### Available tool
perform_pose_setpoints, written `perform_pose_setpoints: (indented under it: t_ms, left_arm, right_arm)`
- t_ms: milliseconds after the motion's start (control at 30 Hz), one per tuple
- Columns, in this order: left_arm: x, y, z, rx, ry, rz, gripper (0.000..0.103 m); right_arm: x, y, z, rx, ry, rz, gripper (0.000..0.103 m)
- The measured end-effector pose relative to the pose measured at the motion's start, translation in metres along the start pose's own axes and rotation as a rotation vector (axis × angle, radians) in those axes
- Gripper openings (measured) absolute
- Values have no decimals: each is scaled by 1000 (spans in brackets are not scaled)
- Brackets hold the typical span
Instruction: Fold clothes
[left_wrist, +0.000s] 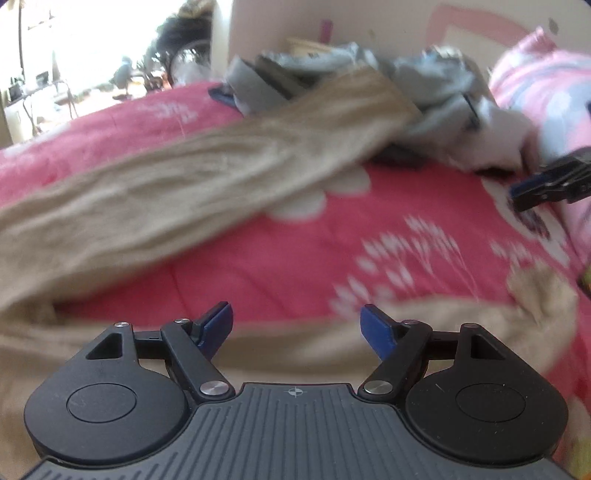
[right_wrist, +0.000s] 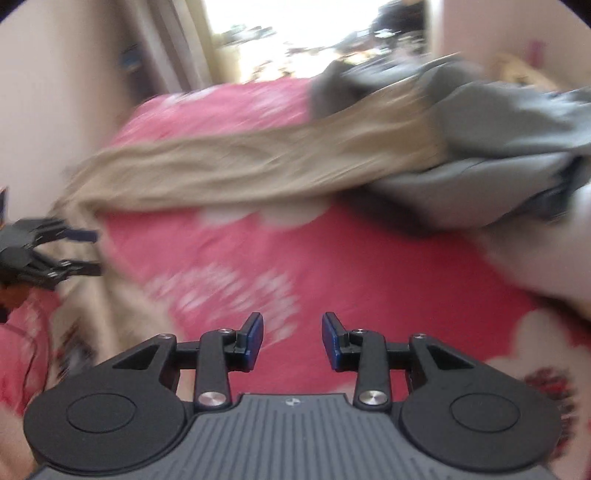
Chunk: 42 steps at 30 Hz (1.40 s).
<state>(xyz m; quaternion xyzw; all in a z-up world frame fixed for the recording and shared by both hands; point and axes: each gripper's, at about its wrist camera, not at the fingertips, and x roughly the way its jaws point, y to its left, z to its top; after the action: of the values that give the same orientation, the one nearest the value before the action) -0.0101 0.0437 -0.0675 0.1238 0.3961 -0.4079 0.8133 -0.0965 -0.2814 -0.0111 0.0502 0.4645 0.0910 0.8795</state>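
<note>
Long beige knitted garment (left_wrist: 207, 162), rumpled and blurred, stretched across the pink floral bedspread (left_wrist: 280, 254) from its near left edge toward the far middle; a second fold of the same beige fabric along the near edge, directly under the left gripper (left_wrist: 296, 325). Far end of the garment overlapped by a heap of grey clothes (left_wrist: 332, 70) at the far edge of the bedspread, with a white fabric item (left_wrist: 506, 133) just beside the heap toward the far right corner. No container visible in either view.

Left gripper: blue-padded fingers (left_wrist: 218, 321) spread wide apart, nothing between them, poised above the near fold of beige cloth; contact with the cloth not discernible.

Right gripper (right_wrist: 292, 339): blue-padded fingers (right_wrist: 256, 334) moderately apart, a clear gap between them, nothing held, only bare pink bedspread (right_wrist: 280, 254) seen beyond the gap. Same gripper visible from the left wrist view at the right edge of the bedspread (left_wrist: 546, 184), near the white fabric.

Left gripper seen from the right wrist view (right_wrist: 79, 251) at the left edge, fingers apart, beside the beige garment (right_wrist: 236, 177); grey heap (right_wrist: 498, 147) at far right.
</note>
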Motion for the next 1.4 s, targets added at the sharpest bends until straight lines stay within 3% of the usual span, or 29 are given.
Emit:
perform_pose_setpoints:
  t_ms: [133,367,467,567,633,767,1033,1233,1300,1367,1400]
  left_arm:
    - [-4,-16,-25,-10,83,-43,77]
    - [2,-28,-48,-37,147,-38,77]
    - [5,-31,-54,-29,163,-30,78]
    - [7,-34,-58,-15,169,-24,80]
    - [9,-37,-60,1,170,-21,83]
    - [9,-43,-62,50,172,-15,85]
    - [5,-39,-58,20,174,-56,85]
    - [12,-41,-64,23,207,-77,85]
    - [11,-40,-66,22,205,-81,85]
    - [8,-37,-68,15,202,-87,85]
    - [6,-36,-68,13,200,-89,84]
  right_arm:
    - [31,34,-6,-82,40,127,37]
    - [95,71,9,-123,142,300,37]
    - [112,84,6,-147,184,316,35]
    - [124,96,-1,-179,220,314,23]
    - [122,101,-3,-203,212,291,5]
    - [103,108,2,-248,153,242,2]
    - [78,98,61,-278,-16,51,2]
    - [131,91,76,-273,21,-75,2]
    - [150,83,73,-254,49,-88,8]
    - [149,64,76,-160,36,-91,20]
    - [142,50,78,-87,10,-121,20]
